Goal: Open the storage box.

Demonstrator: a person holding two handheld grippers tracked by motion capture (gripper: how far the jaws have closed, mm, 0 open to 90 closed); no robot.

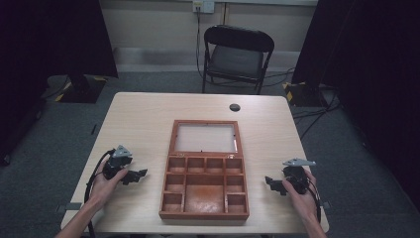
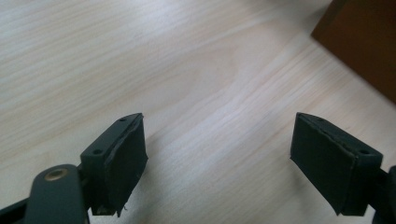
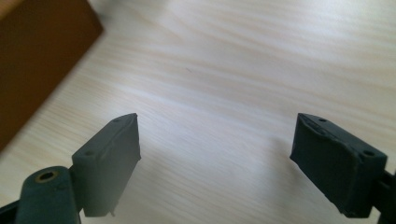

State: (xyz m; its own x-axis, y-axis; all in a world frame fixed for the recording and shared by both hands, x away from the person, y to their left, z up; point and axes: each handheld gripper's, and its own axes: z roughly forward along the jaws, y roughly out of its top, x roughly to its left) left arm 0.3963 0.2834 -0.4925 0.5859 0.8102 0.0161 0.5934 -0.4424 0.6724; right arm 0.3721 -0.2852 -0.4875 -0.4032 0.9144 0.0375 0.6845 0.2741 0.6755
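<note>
A brown wooden box (image 1: 204, 186) lies open in the middle of the table, its inside split into several compartments and its glass-paned lid (image 1: 205, 138) folded back flat. My left gripper (image 1: 138, 174) rests on the table to the left of the box, open, with only bare wood between its jaws (image 2: 217, 163). My right gripper (image 1: 271, 183) rests to the right of the box, open too, nothing held (image 3: 215, 163). A brown side of the box (image 2: 364, 51) appears at the upper right of the left gripper view. The box (image 3: 37, 60) also fills the upper left of the right gripper view.
The light wooden table (image 1: 138, 124) has a round black cable port (image 1: 235, 107) near its far edge. A black folding chair (image 1: 236, 57) stands beyond the table. Dark curtains hang on both sides, and cables lie on the grey floor.
</note>
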